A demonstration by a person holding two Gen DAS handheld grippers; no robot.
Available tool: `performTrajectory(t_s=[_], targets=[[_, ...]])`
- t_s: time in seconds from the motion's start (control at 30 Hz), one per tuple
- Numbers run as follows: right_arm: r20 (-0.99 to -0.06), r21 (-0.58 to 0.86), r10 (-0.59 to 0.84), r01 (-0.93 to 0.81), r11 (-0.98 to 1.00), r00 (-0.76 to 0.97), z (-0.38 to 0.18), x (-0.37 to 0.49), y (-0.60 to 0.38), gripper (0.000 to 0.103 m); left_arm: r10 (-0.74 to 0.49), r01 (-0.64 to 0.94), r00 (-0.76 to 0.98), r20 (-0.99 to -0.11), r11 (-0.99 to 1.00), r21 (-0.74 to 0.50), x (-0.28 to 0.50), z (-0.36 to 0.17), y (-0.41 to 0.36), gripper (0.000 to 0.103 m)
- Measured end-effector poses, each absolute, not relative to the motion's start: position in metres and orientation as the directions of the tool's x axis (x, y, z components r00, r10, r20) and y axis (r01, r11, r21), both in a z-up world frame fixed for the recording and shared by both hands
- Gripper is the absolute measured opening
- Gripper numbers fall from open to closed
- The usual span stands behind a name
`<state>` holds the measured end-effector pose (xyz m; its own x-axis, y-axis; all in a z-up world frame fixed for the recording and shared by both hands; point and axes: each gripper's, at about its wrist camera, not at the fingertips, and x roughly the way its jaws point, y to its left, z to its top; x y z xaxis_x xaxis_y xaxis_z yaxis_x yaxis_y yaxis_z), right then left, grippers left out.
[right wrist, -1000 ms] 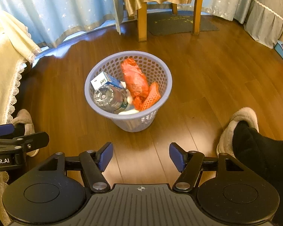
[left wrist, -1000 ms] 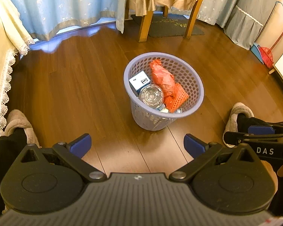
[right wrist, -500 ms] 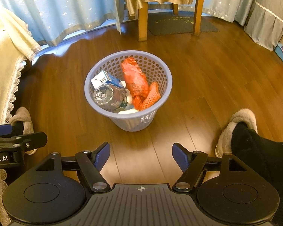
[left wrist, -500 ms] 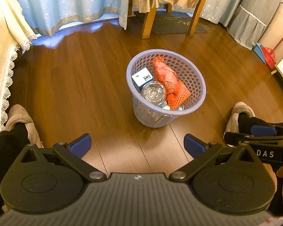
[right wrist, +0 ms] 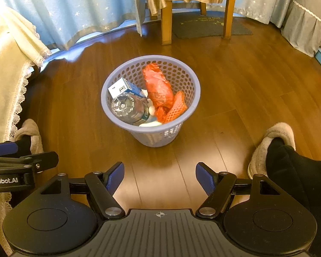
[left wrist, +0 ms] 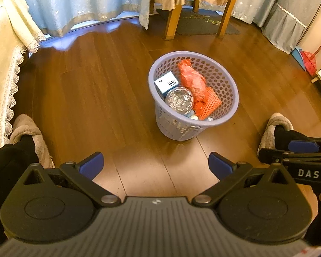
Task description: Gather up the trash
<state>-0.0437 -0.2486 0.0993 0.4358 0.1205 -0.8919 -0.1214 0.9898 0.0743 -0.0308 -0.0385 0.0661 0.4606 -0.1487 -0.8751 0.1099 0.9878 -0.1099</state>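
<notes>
Hidden: basket (left wrist: 226, 118) bottom contents beneath orange bag (left wrist: 192, 81), bottle (left wrist: 178, 101), box (left wrist: 165, 82) | Basket: lavender, perforated, frame centre on floor (left wrist: 96, 98) | Left gripper (left wrist: 155, 166): wide open, empty | Right gripper (right wrist: 159, 175): wide open, empty

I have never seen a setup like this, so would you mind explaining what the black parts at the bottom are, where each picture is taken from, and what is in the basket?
No robot here: a person holds a two-finger gripper in each hand, each with a fisheye camera looking forward along its fingers. One picture is from the left gripper, the other from the right gripper. The black shapes with blue pads are those fingers; both pairs stand apart and hold nothing. Ahead, on the wooden floor, stands a lavender basket holding a clear plastic bottle, a small blue and white carton, an orange plastic bag and orange foam netting. The grey slippers at the sides are on the person's feet.
</notes>
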Motion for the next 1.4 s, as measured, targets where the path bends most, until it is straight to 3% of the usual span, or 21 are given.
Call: performTrajectory(t_s=[1.4], targets=[[-0.895, 0.079, 0.126, -0.126, 0.989, 0.428, 0.0986, -0.0461, -0.2458, 0.071, -0.120, 0.111, 0.447, -0.887, 0.991, -0.078, -0.0306, 0.0589, -0.0380, 0.102]])
